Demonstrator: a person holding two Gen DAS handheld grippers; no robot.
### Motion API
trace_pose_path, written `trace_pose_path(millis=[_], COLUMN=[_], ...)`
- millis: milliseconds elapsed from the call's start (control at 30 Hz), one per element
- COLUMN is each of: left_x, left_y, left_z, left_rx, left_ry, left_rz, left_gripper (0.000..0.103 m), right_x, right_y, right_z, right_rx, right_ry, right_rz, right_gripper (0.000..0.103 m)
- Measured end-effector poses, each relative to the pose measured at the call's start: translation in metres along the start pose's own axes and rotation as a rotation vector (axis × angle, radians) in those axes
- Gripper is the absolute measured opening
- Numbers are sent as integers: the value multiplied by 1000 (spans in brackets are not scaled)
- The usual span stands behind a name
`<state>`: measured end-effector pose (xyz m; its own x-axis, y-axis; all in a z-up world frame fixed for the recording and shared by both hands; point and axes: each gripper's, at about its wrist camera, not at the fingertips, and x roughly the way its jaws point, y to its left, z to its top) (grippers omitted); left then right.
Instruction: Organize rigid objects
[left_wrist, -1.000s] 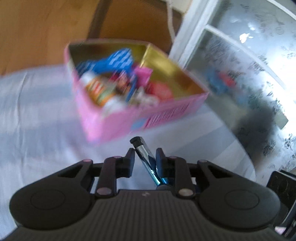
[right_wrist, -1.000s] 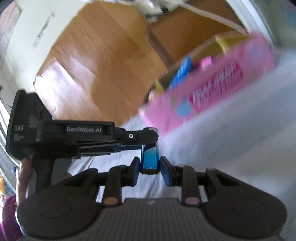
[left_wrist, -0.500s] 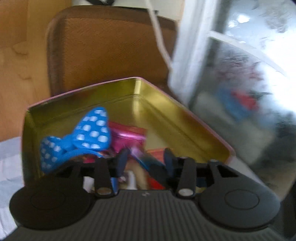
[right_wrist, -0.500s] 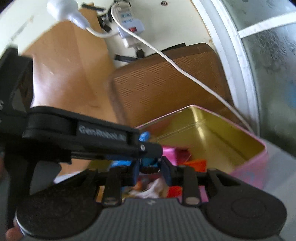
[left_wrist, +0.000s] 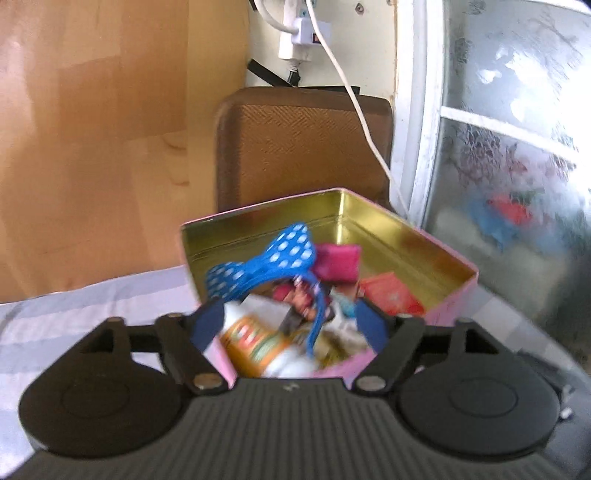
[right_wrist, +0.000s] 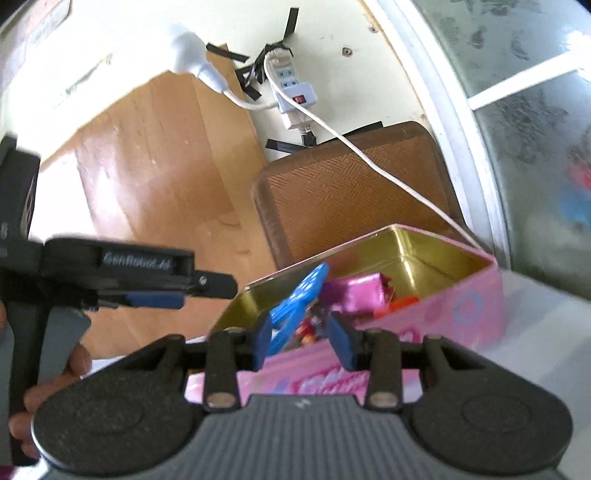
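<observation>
On the pale striped cloth (left_wrist: 92, 306) below a wood panel, the pink tin (left_wrist: 402, 236) sits heaped (a blue dotted bow (left_wrist: 280, 258) on top), so dropped items could slide off. Left gripper (left_wrist: 291, 325) and right gripper (right_wrist: 303, 341), each carrying a small blue thing a second ago, have just been opening and now hold nothing over the tin.

"GenRobot.AI" — blurred — on left gripper (right_wrist: 155, 291)

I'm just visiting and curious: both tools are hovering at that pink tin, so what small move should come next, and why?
Probably lift both away from the pink tin. The left gripper and right gripper have just been opening, nothing sits between their fingers, and the tin already holds a blue dotted bow and packets.
</observation>
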<state>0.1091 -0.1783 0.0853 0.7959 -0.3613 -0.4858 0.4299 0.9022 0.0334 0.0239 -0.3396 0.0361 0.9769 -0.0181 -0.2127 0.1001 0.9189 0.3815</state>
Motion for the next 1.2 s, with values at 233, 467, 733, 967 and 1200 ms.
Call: trace_pose_path(millis=[233,467,733,967,1200], left_x=[-45,-74,-92,-100,-99], left_y=[6,21,29,33,38], left_z=[-41,-70,-98,-117,-121], left_rx=[26,-30,-61,-47,-45], left_ry=[-4,46,27,28,34], left_rz=[116,146,180,211,226], left_gripper=[103,103,103,103,103], right_x=[-43,-61,-81,-83,-84], right_y=[24,46,77,87,94], right_z=[-11,-28,-46,-60,-62], right_rx=[6,-5,-27,3,-7], right_ry=[43,121,171,218,200], right_rz=[-72,-97,-72,-69,-99], right_gripper=[40,43,59,86,90])
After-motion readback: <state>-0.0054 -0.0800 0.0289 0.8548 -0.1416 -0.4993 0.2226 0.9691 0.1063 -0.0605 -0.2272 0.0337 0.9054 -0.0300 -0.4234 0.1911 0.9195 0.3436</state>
